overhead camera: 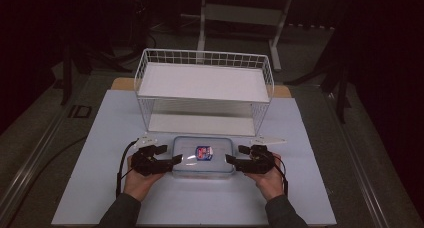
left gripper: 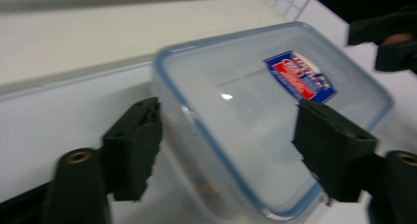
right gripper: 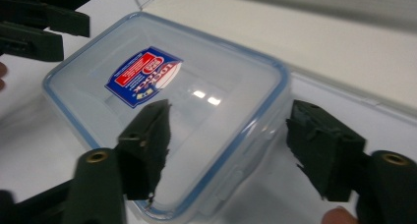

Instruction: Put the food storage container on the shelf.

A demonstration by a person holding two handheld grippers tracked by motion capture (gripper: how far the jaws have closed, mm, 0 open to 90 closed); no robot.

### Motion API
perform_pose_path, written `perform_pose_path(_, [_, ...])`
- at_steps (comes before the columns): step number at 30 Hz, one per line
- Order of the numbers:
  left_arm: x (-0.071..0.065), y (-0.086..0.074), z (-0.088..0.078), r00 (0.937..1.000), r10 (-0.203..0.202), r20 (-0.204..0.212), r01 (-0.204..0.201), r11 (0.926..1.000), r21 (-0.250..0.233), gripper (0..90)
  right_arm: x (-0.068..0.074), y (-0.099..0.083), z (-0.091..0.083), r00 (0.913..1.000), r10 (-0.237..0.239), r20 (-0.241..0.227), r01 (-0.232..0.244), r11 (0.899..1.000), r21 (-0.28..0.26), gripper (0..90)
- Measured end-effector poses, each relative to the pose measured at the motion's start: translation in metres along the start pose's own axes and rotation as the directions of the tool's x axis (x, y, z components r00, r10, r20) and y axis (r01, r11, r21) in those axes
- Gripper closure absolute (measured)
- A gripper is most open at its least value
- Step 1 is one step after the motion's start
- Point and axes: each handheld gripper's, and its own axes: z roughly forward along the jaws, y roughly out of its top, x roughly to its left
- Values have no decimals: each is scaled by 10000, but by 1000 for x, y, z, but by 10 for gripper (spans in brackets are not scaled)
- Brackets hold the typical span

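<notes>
One lidded plastic box (overhead camera: 203, 157) lies on the white table (overhead camera: 100, 138), contents unclear. My left gripper (overhead camera: 170, 155) at its 9 o'clock and my right gripper (overhead camera: 234, 155) at 3 stand wide. One empty two-tier wire rack (overhead camera: 204, 83) at 12.

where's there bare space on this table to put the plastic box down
Both tiers of the white wire rack are bare, and so is the white tabletop left and right of the rack and along the near edge. It is crowded at the middle front, where the left gripper and right gripper flank the plastic box.
</notes>
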Motion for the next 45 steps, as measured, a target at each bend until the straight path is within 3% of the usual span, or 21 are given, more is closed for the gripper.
perform_pose_path(1, [2, -1, 5, 9981, -425, 454, 422, 9991, 69, 230, -1, 0, 3, 9996, 200, -185, -197, 9997, 146, 286])
perform_pose_path(3, [3, -2, 10, 9964, -615, 586, 598, 9978, 295, 203, -2, -1, 8, 9975, 523, -471, -508, 9982, 328, 245])
perform_pose_path(7, [4, -4, 18, 9951, -823, 543, 789, 9949, 630, 183, -2, -2, 15, 9946, 823, -635, -788, 9954, 550, 175])
perform_pose_path(12, [5, -4, 20, 9951, -867, 478, 831, 9939, 722, 162, -4, -4, 21, 9909, 1074, -811, -1019, 9924, 693, 110])
perform_pose_path(14, [6, -4, 21, 9943, -938, 515, 897, 9931, 758, 147, -6, -5, 23, 9877, 1273, -906, -1213, 9902, 692, 110])
perform_pose_path(15, [8, -4, 22, 9928, -1029, 612, 982, 9922, 762, 145, -9, -6, 25, 9814, 1601, -1059, -1525, 9854, 761, 110])
perform_pose_path(20, [11, -4, 24, 9889, -1259, 788, 1197, 9897, 789, 140, -13, -9, 31, 9715, 1911, -1401, -1774, 9786, 1047, 105])
perform_pose_path(22, [12, -4, 25, 9851, -1422, 964, 1338, 9871, 880, 141, -13, -9, 31, 9692, 2008, -1429, -1866, 9766, 1068, 106])
perform_pose_path(23, [14, -5, 28, 9790, -1575, 1296, 1444, 9840, 1047, 141, -15, -10, 33, 9605, 2266, -1615, -2085, 9704, 1217, 108])
perform_pose_path(24, [14, -5, 28, 9790, -1575, 1296, 1444, 9840, 1047, 139, -15, -10, 33, 9605, 2266, -1615, -2085, 9704, 1217, 108])
perform_pose_path(25, [16, -5, 30, 9745, -1744, 1411, 1595, 9810, 1109, 130, -16, -12, 36, 9477, 2572, -1890, -2337, 9625, 1380, 93])
perform_pose_path(28, [17, -5, 30, 9723, -1816, 1469, 1656, 9795, 1148, 138, -16, -11, 36, 9492, 2540, -1859, -2313, 9634, 1356, 99])
perform_pose_path(29, [18, -6, 30, 9634, -2154, 1598, 1966, 9725, 1252, 138, -15, -11, 35, 9507, 2507, -1825, -2280, 9640, 1365, 100])
perform_pose_path(30, [21, -8, 30, 9511, -2513, 1793, 2313, 9648, 1252, 155, -15, -12, 35, 9480, 2581, -1863, -2345, 9621, 1394, 108])
perform_pose_path(31, [21, -8, 30, 9511, -2513, 1793, 2313, 9648, 1252, 194, -15, -12, 35, 9480, 2581, -1863, -2345, 9621, 1394, 108])
perform_pose_path(32, [24, -8, 28, 9410, -2791, 1915, 2598, 9582, 1196, 223, -18, -13, 33, 9403, 2780, -1964, -2564, 9580, 1285, 156])
perform_pose_path(34, [27, -9, 24, 9356, -2900, 2015, 2705, 9553, 1190, 263, -20, -14, 30, 9381, 2792, -2049, -2596, 9585, 1177, 188])
perform_pose_path(39, [26, -9, 16, 9354, -2802, 2157, 2619, 9588, 1097, 359, -20, -17, 22, 9353, 2820, -2138, -2696, 9591, 858, 284])
perform_pose_path(40, [26, -11, 10, 9342, -2748, 2274, 2582, 9609, 1002, 387, -21, -18, 16, 9285, 2930, -2280, -2826, 9561, 780, 352])
perform_pose_path(42, [26, -13, 6, 9311, -2727, 2424, 2562, 9617, 976, 429, -23, -20, 10, 9177, 3079, -2509, -3000, 9514, 702, 409])
perform_pose_path(45, [25, -14, 1, 9288, -2668, 2572, 2486, 9633, 1014, 471, -22, -22, 5, 9125, 3096, -2673, -3033, 9506, 655, 445])
